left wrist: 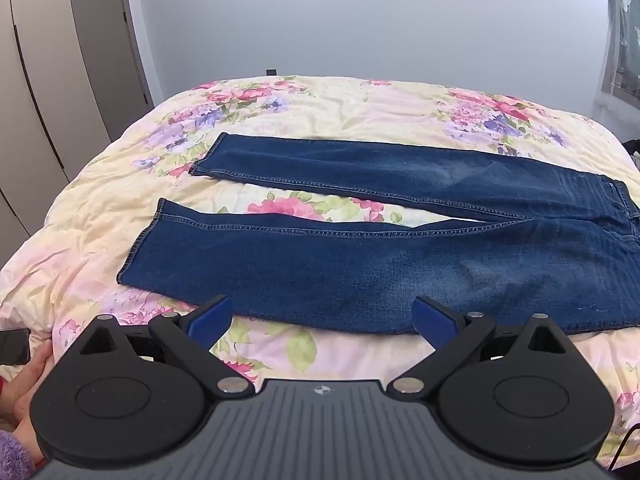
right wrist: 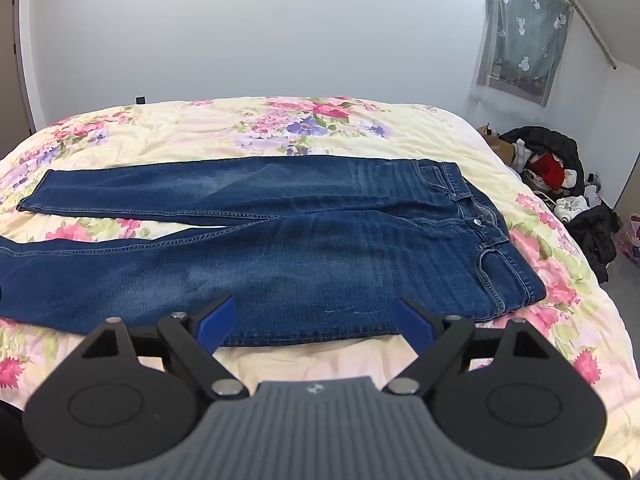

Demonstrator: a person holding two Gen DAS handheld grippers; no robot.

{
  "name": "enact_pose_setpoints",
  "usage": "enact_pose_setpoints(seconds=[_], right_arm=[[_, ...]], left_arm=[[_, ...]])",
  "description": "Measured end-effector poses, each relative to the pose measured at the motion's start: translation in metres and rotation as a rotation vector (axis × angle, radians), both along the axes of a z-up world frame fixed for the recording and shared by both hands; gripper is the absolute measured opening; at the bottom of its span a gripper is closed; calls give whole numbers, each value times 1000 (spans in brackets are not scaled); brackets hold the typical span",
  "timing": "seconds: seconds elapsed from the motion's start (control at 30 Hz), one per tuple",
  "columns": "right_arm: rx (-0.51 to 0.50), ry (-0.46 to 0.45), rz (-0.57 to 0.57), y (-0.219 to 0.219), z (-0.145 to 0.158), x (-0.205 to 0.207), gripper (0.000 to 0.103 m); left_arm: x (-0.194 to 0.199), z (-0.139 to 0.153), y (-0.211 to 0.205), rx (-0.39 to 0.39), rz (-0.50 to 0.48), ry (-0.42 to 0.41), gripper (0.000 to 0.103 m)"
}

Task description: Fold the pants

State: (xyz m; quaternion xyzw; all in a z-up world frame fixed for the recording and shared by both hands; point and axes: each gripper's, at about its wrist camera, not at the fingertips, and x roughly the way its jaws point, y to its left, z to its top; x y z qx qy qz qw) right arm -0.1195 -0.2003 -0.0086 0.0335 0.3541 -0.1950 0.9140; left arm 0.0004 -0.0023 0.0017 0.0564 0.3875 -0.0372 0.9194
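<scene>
Your left tongs stand spread wide at the bottom of the left wrist frame, blue pads well apart and gripping nothing; they hover just short of the near edge of the lower trouser leg, with no contact visible. Your right tongs are likewise wide open and empty at the bottom of the right wrist frame, poised at the near edge of the hip area. The pants, dark blue denim, lie flat across the middle of both frames on the floral bed, legs parted toward the left, waistband at the right. A clothes pile sits at the right edge.
</scene>
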Motion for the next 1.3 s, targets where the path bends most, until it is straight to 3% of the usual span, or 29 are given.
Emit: enact_pose_setpoints(seconds=[1.3], right_arm=[[6,0,-1,-6,-1,3,83]], left_arm=[[4,-2,2,13,-2,3,103]])
